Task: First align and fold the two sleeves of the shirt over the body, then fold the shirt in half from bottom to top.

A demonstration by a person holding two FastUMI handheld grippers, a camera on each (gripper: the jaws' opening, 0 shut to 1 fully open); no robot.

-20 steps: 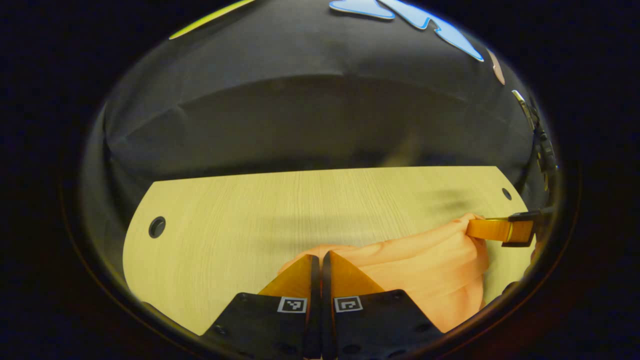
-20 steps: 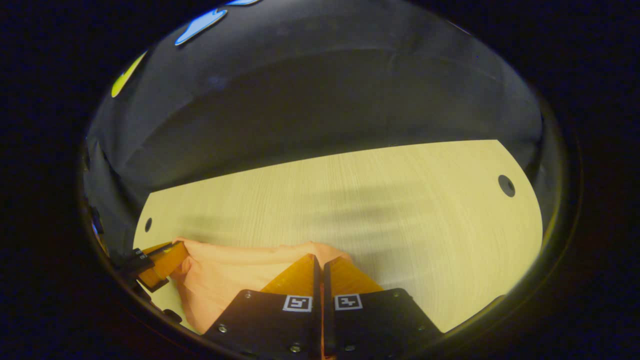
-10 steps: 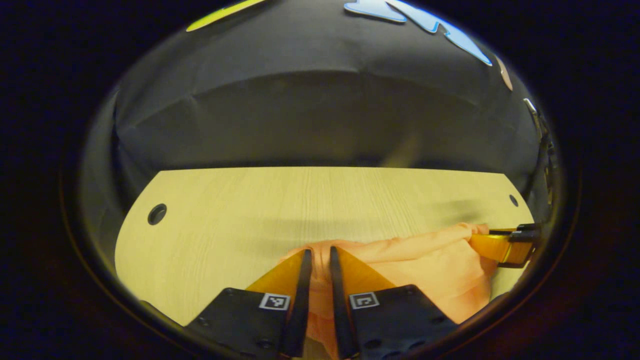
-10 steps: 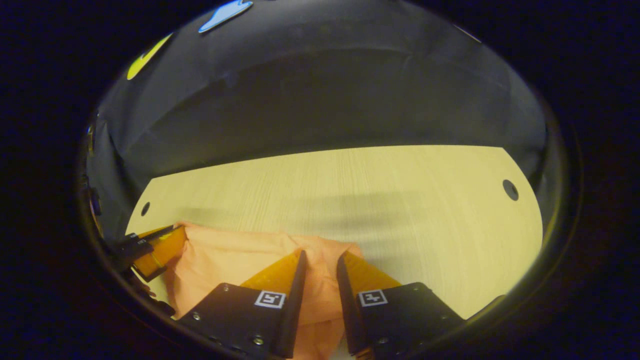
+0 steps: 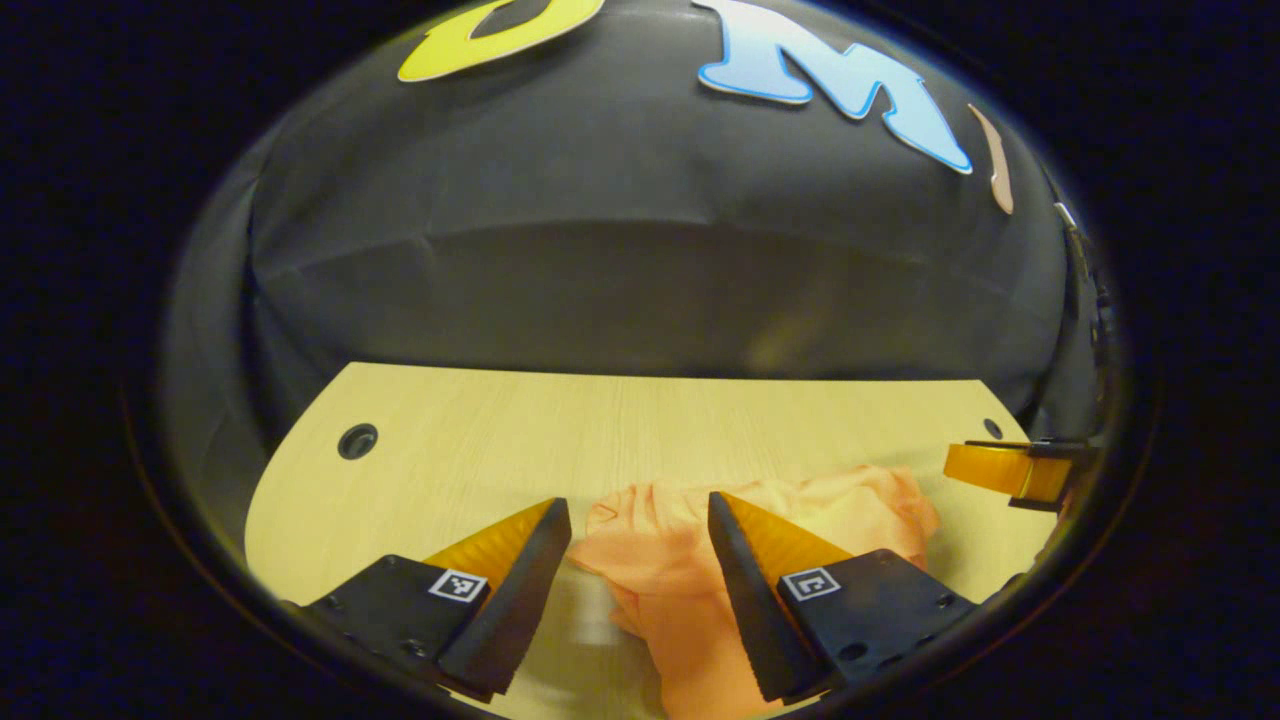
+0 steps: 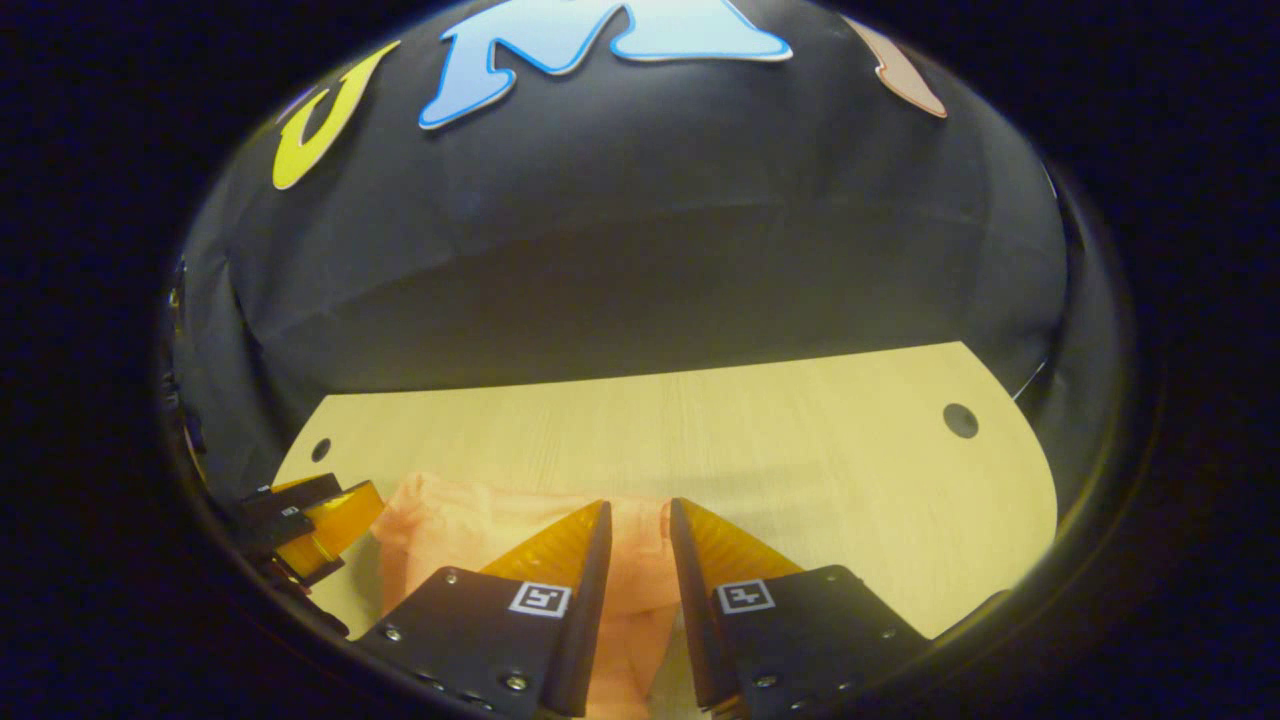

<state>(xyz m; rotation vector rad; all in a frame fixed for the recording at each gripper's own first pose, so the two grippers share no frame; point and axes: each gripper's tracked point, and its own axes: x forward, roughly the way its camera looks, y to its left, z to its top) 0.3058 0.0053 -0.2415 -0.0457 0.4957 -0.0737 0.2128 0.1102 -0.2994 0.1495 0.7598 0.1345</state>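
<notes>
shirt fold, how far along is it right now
The shirt lies on the table in a compact, rumpled bundle, so the folding looks mostly done, though the layers can't be checked. Both the left gripper and the right gripper have jaws apart, gripping nothing. Left: probably only backing off, perhaps smoothing the bundle.

The lower part of the shirt (image 5: 690,590) ran off the bottom edge of the left gripper view, so its folds and sleeves could not be made out. In the right gripper view its near part lay hidden behind the right gripper (image 6: 637,515). The other gripper's body was cut off at the rim there, leaving its fingertips (image 6: 335,520). The table (image 5: 640,430) seemed to continue past the edges.
</notes>
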